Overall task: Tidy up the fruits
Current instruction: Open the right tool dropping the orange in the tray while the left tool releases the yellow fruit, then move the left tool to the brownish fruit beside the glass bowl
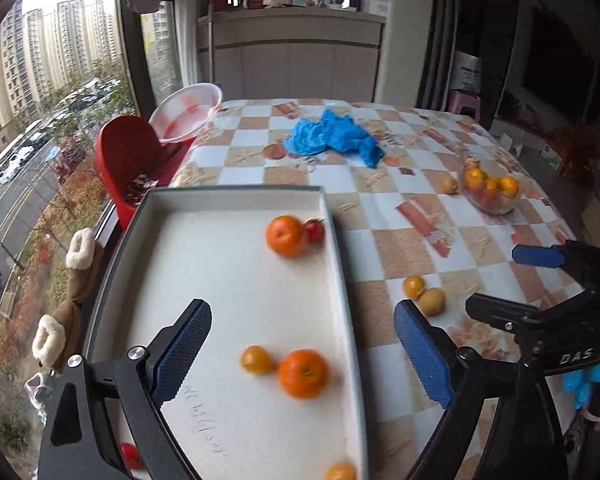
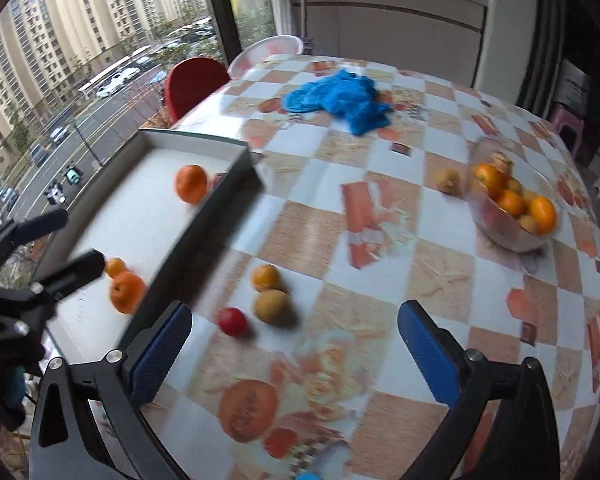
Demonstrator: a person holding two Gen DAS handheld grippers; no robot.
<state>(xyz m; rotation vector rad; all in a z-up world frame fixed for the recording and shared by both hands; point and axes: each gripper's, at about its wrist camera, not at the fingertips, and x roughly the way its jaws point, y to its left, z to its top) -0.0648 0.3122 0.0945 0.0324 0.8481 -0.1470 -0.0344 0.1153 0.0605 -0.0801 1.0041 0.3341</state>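
A table under a checked orange-and-white oilcloth (image 2: 380, 248) stands against a tall window that looks down on a street and apartment blocks.

Nearest, the left gripper (image 1: 300, 354) hangs over the white tray (image 1: 342, 240), its blue-padded jaws wide apart with nothing clamped between them. The right gripper (image 2: 296, 354) hangs over the bare cloth, jaws likewise spread and empty.

The tray is a shallow rectangular box with dark outer walls and a white floor, its long axis running away from the cameras toward the window side. On its floor lie a large orange (image 1: 303, 374) touching a small yellow-orange fruit (image 1: 256, 359) at the near end. Another orange (image 1: 286, 236) lies at the far end, against a small red fruit (image 1: 315, 230) by the right wall. One more orange fruit (image 1: 341, 472) shows at the picture's bottom edge.

Just outside the tray's right wall, on the cloth, sit a small red fruit (image 2: 233, 321), a dull yellow-green fruit (image 2: 273, 306) and a small orange one (image 2: 265, 277), close together.

Farther off, to the right, a clear glass bowl (image 2: 512, 236) holds several oranges, with one yellow fruit (image 2: 448, 180) just beside it. A crumpled blue cloth (image 2: 340, 98) lies at the table's far middle. Beyond the edge are a red chair (image 1: 128, 152) and a tilted white basin (image 1: 188, 110).
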